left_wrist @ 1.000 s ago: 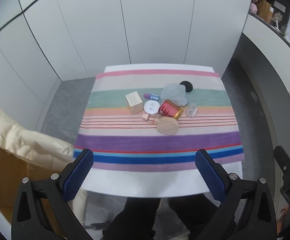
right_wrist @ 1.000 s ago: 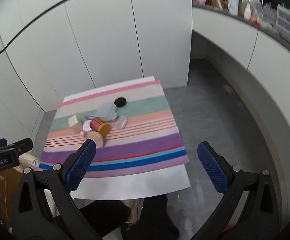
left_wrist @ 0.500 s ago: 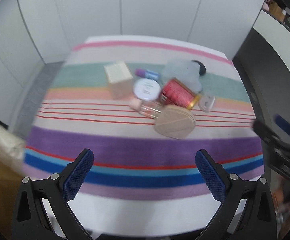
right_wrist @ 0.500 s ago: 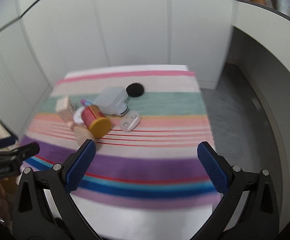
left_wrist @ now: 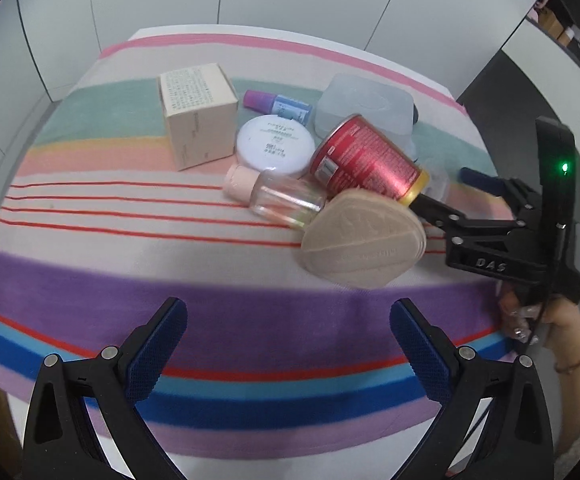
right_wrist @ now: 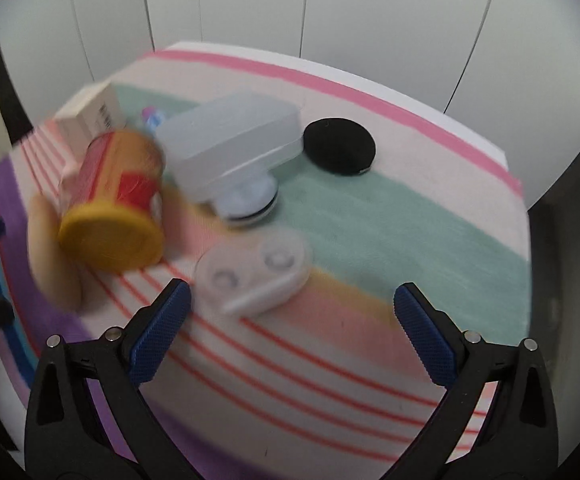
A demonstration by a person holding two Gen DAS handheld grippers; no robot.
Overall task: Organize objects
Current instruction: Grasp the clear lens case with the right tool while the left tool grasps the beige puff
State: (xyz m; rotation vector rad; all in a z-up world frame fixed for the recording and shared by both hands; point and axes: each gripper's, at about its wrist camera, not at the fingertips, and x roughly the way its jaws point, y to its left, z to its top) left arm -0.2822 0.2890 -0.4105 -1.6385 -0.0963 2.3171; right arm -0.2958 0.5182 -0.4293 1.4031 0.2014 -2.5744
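Closing in from afar, we now hover both spread grippers over the clutter, contact-lens case lower centre.

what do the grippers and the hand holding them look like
Both the left gripper and the right gripper have black plastic frames with silver screws and blue textured finger pads. The right gripper's body is marked "DAS" and shows a green light. The person's right hand has decorated nails and a thin wrist bracelet.

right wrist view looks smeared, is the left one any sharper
Right wrist view: motion blur smears the red can and the clear case, worst at left. Left wrist view: sharper, print on the beige box shows, only fisheye bending at the striped cloth edges.
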